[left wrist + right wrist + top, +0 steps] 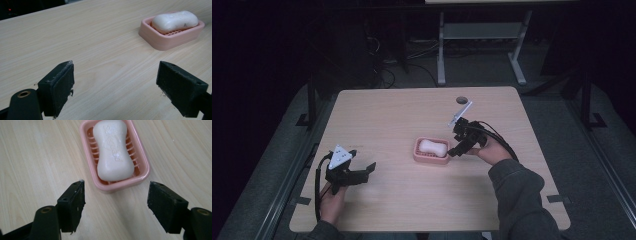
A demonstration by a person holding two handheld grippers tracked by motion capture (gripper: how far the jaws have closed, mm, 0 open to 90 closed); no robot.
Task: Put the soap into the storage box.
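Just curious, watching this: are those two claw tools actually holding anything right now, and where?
Nothing is held. The right gripper stands open just short of the pink soap dish, where the white soap lies. The left gripper is open over bare table.

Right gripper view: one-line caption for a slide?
Open right gripper poised just short of a pink soap dish holding a white soap bar.

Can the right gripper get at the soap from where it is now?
Probably yes: the right gripper has its jaws open just short of the pink dish, and the soap lies uncovered, with nothing between.
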